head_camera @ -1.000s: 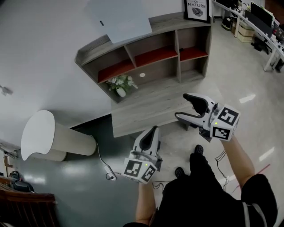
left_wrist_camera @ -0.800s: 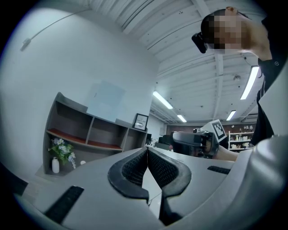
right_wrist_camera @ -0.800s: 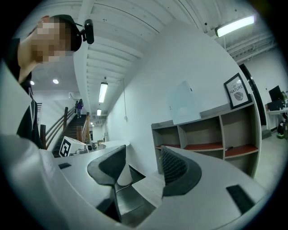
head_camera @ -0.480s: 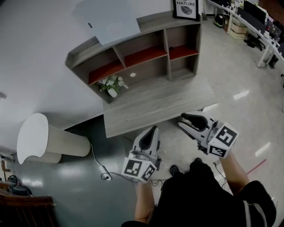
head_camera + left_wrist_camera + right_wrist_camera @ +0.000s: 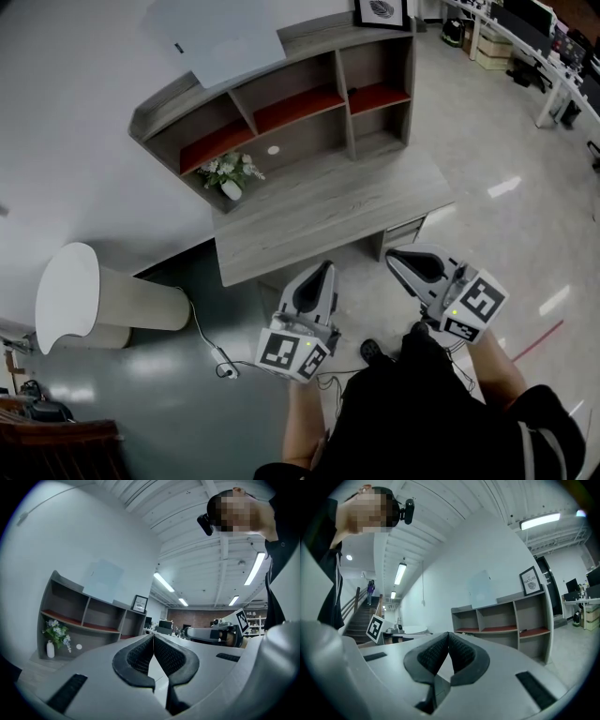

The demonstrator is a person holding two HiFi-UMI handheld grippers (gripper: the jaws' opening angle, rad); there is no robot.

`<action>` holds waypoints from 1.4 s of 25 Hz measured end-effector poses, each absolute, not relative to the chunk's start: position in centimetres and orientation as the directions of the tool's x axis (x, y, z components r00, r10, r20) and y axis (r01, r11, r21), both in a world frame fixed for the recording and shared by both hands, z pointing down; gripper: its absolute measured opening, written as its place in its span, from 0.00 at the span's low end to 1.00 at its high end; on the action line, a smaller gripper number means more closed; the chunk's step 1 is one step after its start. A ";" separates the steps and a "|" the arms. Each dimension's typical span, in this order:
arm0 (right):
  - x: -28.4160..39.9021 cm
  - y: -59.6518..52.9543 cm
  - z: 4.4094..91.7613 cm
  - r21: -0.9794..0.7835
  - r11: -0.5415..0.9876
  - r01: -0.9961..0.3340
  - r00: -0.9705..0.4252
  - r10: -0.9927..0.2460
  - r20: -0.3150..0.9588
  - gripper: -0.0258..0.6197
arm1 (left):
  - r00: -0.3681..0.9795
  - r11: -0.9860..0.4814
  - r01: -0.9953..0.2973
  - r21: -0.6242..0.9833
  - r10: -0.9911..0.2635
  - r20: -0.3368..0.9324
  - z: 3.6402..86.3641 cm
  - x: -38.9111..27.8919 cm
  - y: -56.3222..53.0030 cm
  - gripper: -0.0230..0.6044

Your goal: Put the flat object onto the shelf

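Both grippers are hanging low in front of the person, well short of the grey wooden desk [image 5: 328,211]. The left gripper [image 5: 323,274] is showing its ribbed black pads pressed together on nothing, and the right gripper [image 5: 398,258] is closing its jaws right down so the pads are meeting, also with nothing between them. Only one flat thing is showing, a pale blue-white flat sheet [image 5: 216,37], and it is standing on top of the grey wooden shelf unit with red-lined compartments [image 5: 178,112] and leaning on the wall, so the placing is looking either finished or not begun; I can't tell which. If the sheet is needing a move to a compartment, the jaws are needing to open first, then pinch its lower edge square-on and carry it level, steering clear of the small white vase of flowers [image 5: 228,178] and the black-framed picture [image 5: 380,9]. Writing: the frame's print is looking roughly like "NATURE" in the right gripper view but is too small to be sure, and the cubes are carrying only black-and-white square markers [image 5: 281,352], no words.
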State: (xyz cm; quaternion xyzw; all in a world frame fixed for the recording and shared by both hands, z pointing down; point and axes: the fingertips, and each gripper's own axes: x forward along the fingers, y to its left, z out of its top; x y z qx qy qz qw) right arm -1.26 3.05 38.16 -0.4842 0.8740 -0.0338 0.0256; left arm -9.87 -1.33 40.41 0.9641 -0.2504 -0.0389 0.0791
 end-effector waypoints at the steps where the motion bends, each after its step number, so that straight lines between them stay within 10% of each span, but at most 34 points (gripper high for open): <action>1: -1.3 3.4 38.1 -0.091 0.531 -0.843 -0.531 -0.847 -0.022 0.06 | 0.873 -0.864 -0.474 0.169 -0.486 -0.036 40.4 -9.9 -1.1 0.06; 35: 1.2 3.6 37.6 -0.081 0.481 -0.873 -0.481 -0.877 -0.019 0.06 | 0.853 -0.848 -0.508 0.149 -0.520 -0.047 40.3 -12.8 -0.5 0.06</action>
